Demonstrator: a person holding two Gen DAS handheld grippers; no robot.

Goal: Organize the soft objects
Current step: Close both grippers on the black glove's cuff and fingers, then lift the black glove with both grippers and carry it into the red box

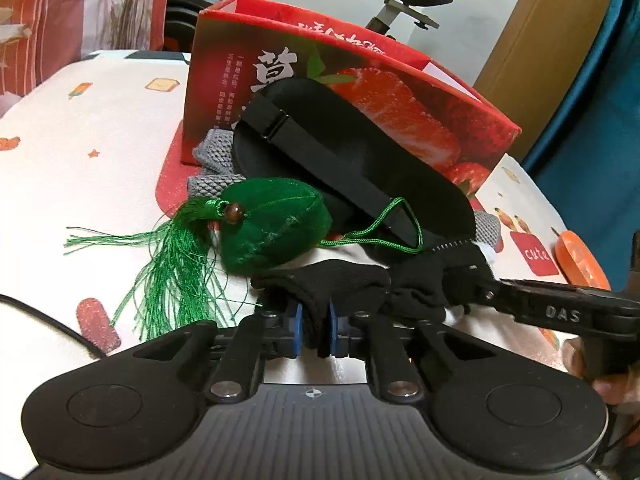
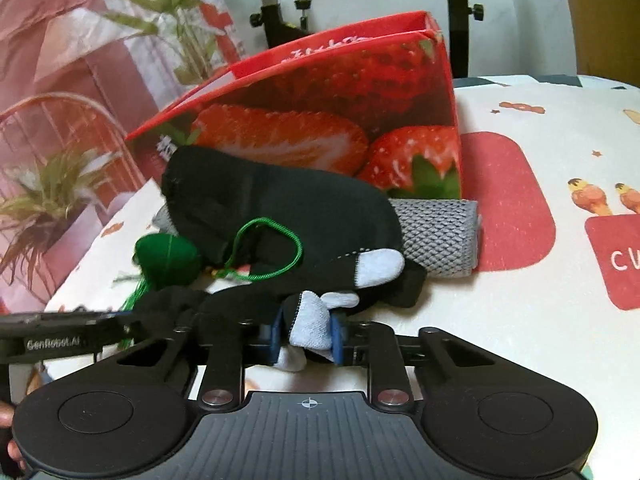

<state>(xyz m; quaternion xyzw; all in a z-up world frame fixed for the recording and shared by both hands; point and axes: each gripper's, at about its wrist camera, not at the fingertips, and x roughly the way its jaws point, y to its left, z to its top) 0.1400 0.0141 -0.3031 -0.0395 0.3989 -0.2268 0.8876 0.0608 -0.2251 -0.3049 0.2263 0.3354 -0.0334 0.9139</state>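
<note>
1. Sock [image 1: 344,280], black with a pale grey toe, lies stretched across the printed tablecloth [image 1: 100,128] of the desk, in front of a strawberry box [image 1: 360,92].
2. Left gripper [image 1: 316,330] fingers pinch the sock's black cuff.
3. Green tasselled sachet [image 1: 276,228] sits just behind, beside a black eye mask [image 1: 352,160] and grey mesh cloth [image 2: 440,236].
4. Right gripper [image 2: 306,338] fingers pinch the grey toe [image 2: 312,320].

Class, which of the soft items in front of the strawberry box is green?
The plush pouch with the tassel; the socks, eye mask and grey cloth are not.
</note>
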